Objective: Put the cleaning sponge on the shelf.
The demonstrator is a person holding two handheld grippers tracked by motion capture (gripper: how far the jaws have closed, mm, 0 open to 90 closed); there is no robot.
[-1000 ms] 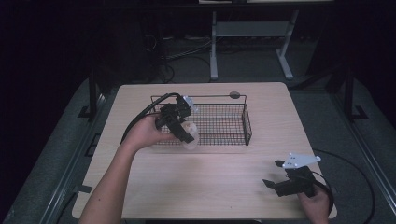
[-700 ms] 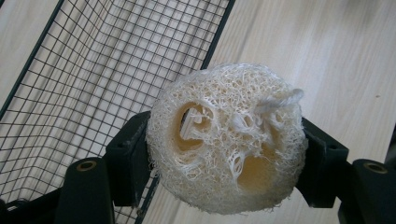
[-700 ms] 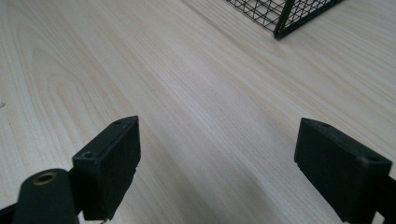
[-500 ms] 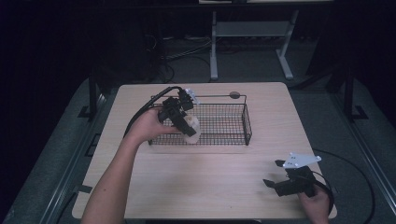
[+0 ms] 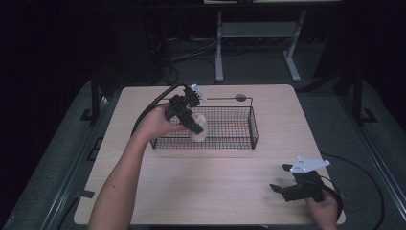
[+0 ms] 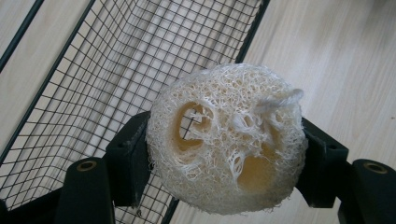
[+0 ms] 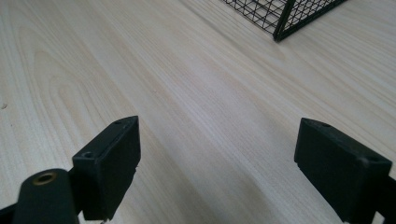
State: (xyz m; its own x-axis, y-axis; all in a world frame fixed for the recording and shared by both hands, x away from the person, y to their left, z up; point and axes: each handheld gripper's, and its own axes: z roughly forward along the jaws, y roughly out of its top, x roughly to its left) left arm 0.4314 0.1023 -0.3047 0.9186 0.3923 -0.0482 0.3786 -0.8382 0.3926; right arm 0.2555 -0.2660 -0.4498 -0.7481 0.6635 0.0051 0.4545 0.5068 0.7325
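A cream loofah sponge (image 6: 226,140) with holes through its fibres sits between the two black jaws of my left gripper (image 6: 224,154), which is shut on it. From above, that gripper (image 5: 194,127) holds the loofah (image 5: 200,128) over the front left part of the black wire basket (image 5: 239,140). The basket's front rim (image 6: 247,35) runs just under the sponge. Near the table's front right corner my right gripper (image 5: 280,190) lies low over the wood, open, with bare tabletop between its jaws (image 7: 217,158).
The light wooden table (image 5: 210,182) carries the basket at its middle back. A small dark round object (image 5: 240,97) sits behind the basket. A basket corner (image 7: 280,28) lies ahead of the right gripper. Cables trail off both grippers. A metal stand (image 5: 258,33) is beyond the table.
My left gripper has carried the loofah a short way to the right, from the basket's left end to above its front left part. The right gripper has stayed put.
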